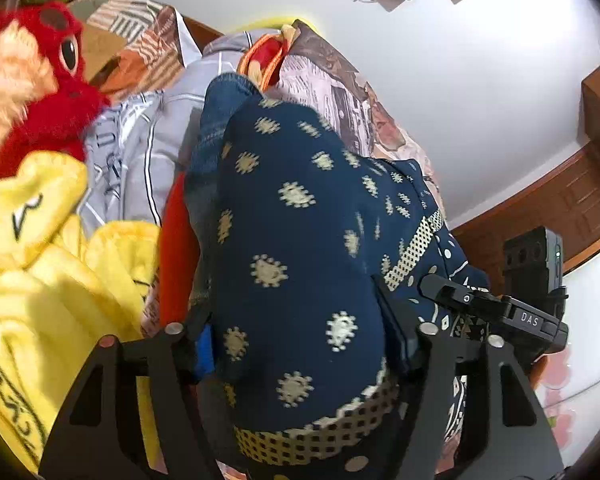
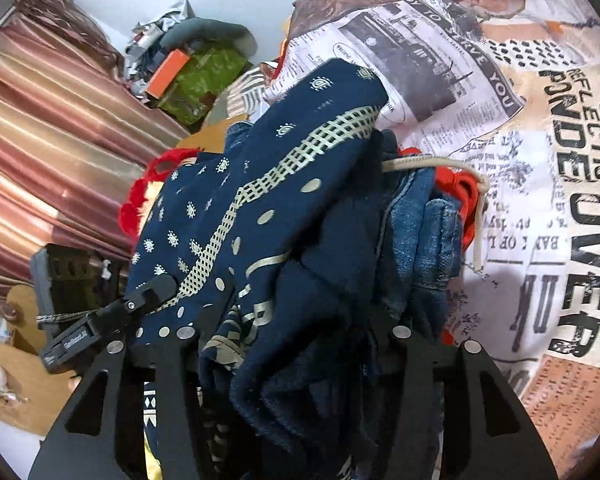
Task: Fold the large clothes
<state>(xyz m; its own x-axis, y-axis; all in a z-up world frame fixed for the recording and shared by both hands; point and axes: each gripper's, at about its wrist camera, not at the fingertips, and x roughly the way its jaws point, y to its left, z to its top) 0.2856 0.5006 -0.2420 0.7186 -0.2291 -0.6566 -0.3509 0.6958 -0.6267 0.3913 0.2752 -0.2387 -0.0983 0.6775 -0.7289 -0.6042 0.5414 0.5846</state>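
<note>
A navy garment with cream motifs and a checked cream band (image 1: 300, 272) fills the left wrist view, bunched between my left gripper's (image 1: 300, 344) black fingers, which are shut on it. The same navy garment (image 2: 260, 208) shows in the right wrist view, bunched between my right gripper's (image 2: 296, 344) fingers, which are shut on it. The fingertips of both grippers are hidden by the cloth. The other gripper shows at the edge of each view, at the right (image 1: 512, 312) and at the left (image 2: 100, 320).
A pile of clothes lies behind: blue denim (image 2: 424, 232), a red garment with a cream cord (image 2: 460, 184), a grey striped piece (image 1: 148, 148), a yellow fleece (image 1: 48, 264). A red plush toy (image 1: 40, 68) sits at left. A newspaper-print sheet (image 2: 520, 140) covers the bed. Striped curtains (image 2: 40, 140) hang left.
</note>
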